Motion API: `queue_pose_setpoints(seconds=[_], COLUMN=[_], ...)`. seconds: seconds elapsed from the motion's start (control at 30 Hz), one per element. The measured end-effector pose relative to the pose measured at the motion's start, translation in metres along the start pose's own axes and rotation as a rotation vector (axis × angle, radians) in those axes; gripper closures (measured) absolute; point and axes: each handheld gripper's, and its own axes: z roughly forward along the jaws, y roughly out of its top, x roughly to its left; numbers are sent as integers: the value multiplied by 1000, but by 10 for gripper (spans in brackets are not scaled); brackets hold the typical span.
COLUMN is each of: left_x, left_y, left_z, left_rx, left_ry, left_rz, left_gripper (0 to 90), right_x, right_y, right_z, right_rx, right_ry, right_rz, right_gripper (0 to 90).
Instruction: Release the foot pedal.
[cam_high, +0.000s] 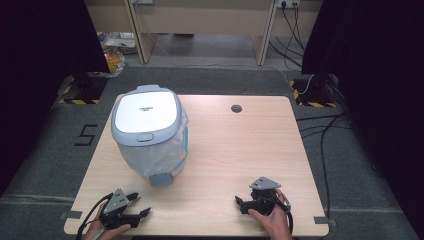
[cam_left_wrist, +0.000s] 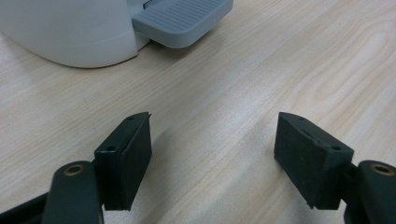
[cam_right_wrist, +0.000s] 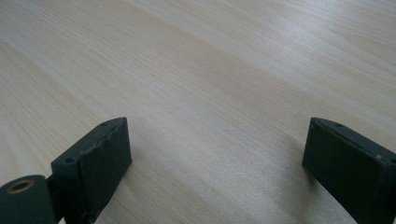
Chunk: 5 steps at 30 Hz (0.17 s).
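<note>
High view: left gripper (cam_high: 142, 205) spread near pedal bin (cam_high: 149, 132), right gripper (cam_high: 239, 204) spread farther off; careless pedal (cam_left_wrist: 182, 19) push likely tips bin.

Pedal bin (cam_high: 149, 132) blocking far-left table (cam_high: 240, 150); open room elsewhere.

A pedal bin (cam_high: 149, 131) stands on the surface (cam_high: 235, 150), at its left. My left gripper (cam_high: 141, 204) lies before it. My right gripper (cam_high: 239, 203) lies well apart, to the right.
</note>
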Motion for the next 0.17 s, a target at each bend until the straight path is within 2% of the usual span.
queue_pose_setpoints(seconds=[0.17], left_x=[0], left_y=[0], left_z=[0], left_rx=[1], left_ry=[0], left_rz=[0], left_gripper=[271], right_x=[0], right_y=[0], right_z=[0], right_rx=[1], right_ry=[-1], right_rz=[3], right_gripper=[80])
